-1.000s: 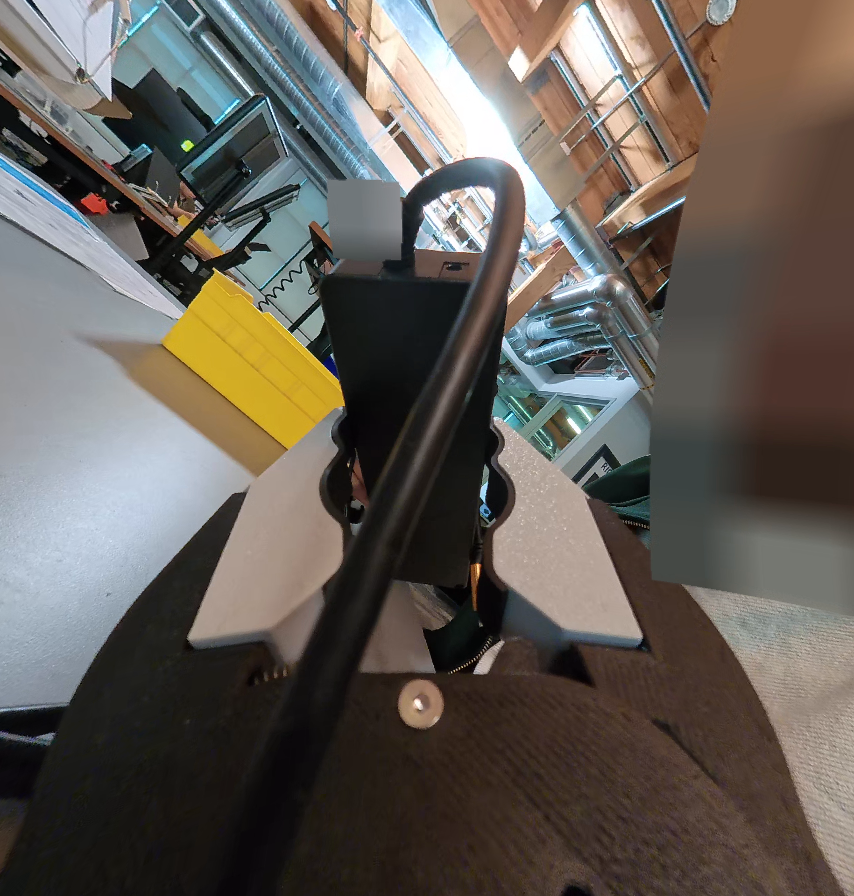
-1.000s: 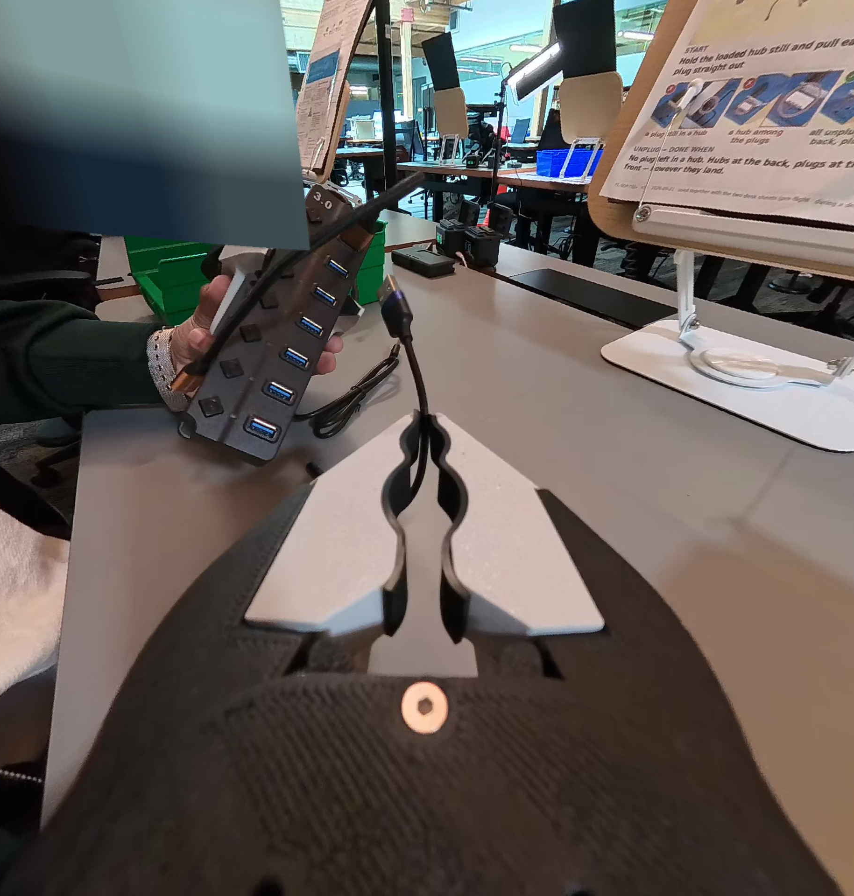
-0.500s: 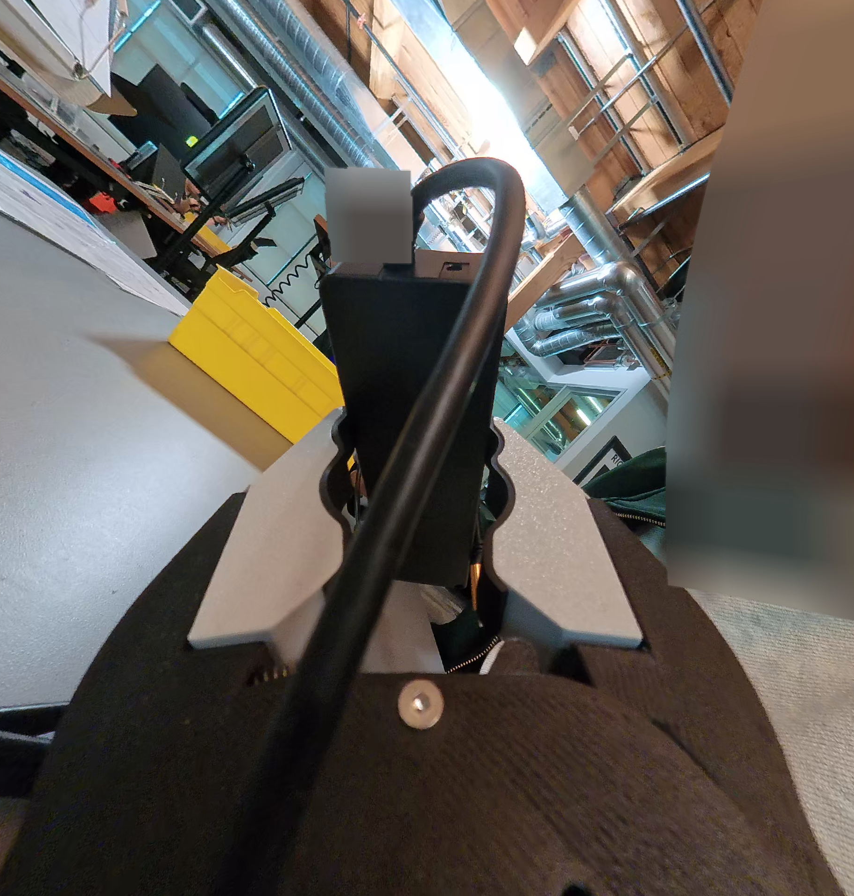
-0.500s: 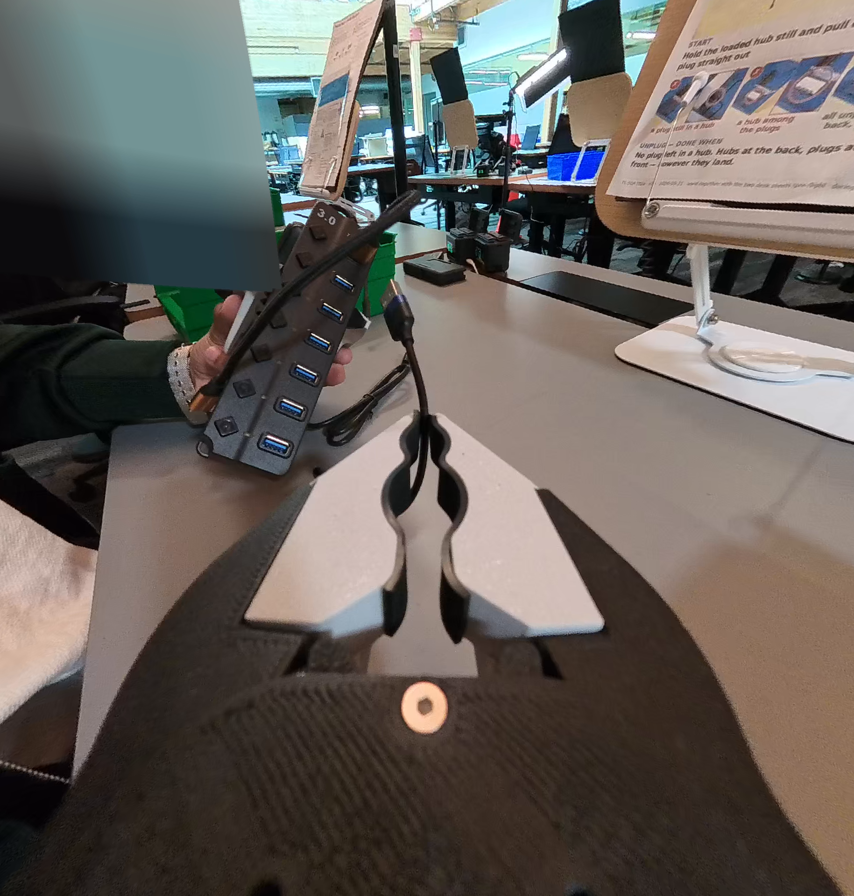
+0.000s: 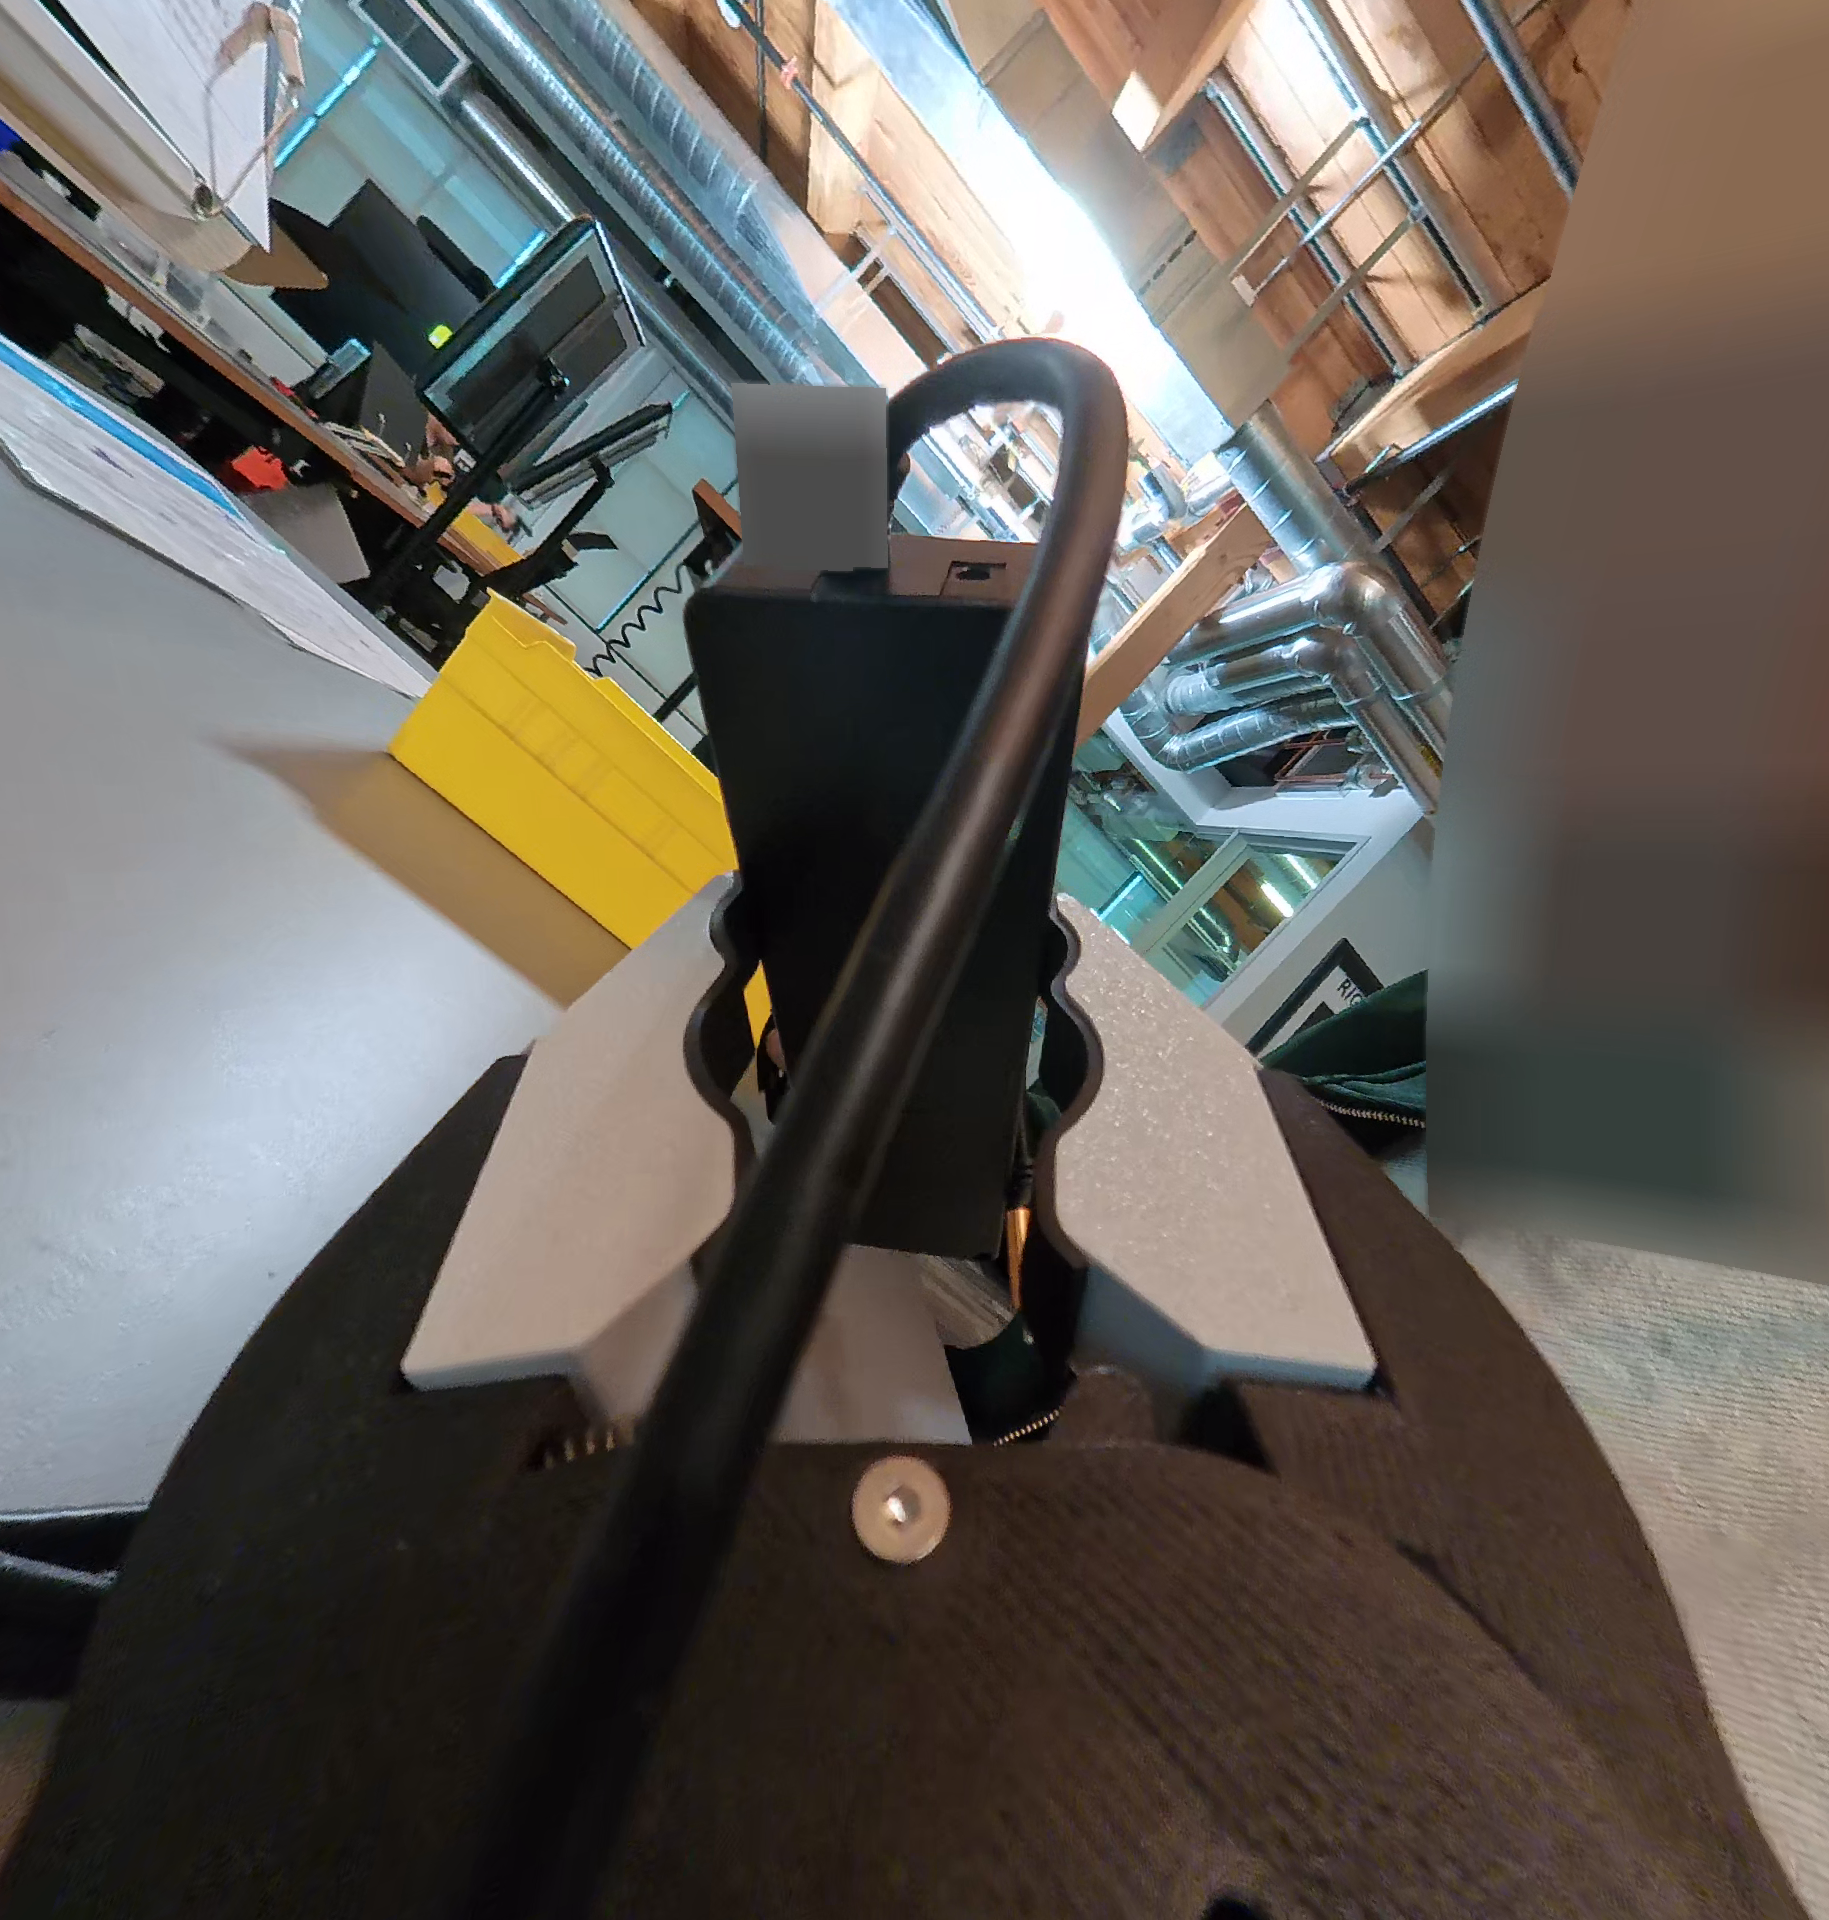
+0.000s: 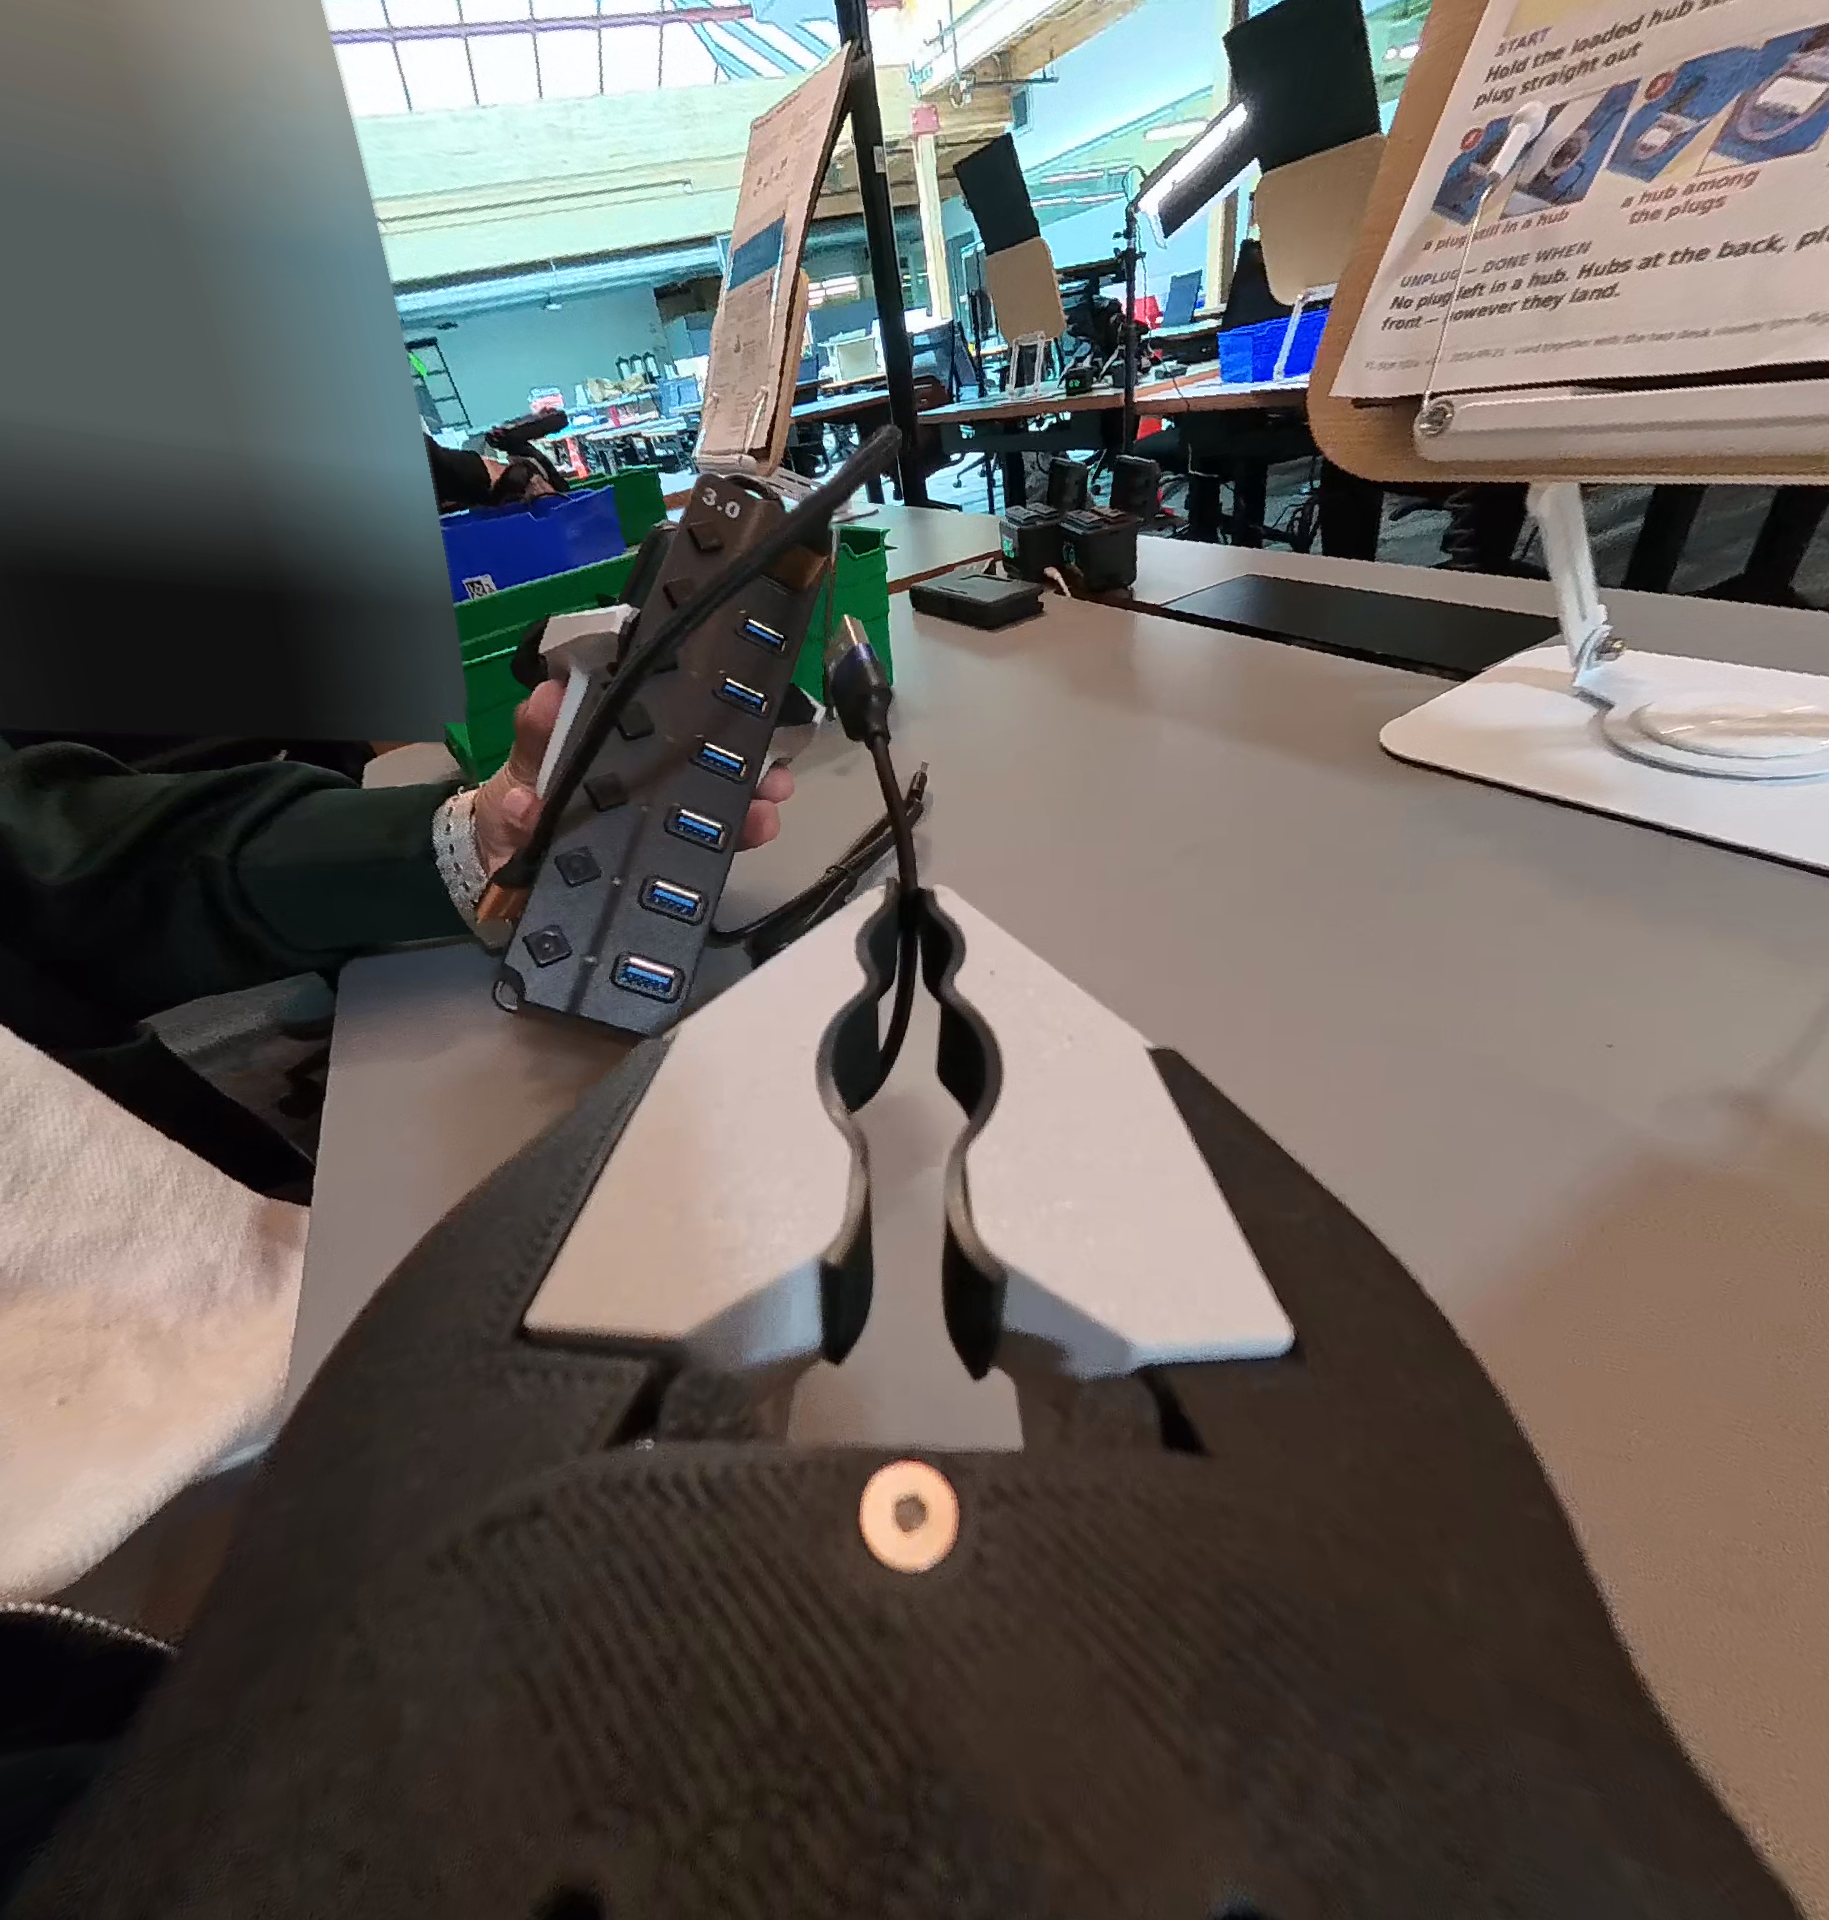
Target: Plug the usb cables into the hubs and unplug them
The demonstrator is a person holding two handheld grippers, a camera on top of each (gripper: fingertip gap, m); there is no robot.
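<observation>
Right hand-held gripper [image 6: 905, 914] pinching cable [image 6: 894, 821].

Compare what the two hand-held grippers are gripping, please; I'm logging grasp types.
The left hand-held gripper clamps a wide black USB hub, jaws spread around its body; the right hand-held gripper pinches a thin black cable, jaws nearly together. The hub is rigid and held tilted up off the table; the cable bends, its plug standing free near the hub's blue ports. Both grippers are shut on black items.
</observation>
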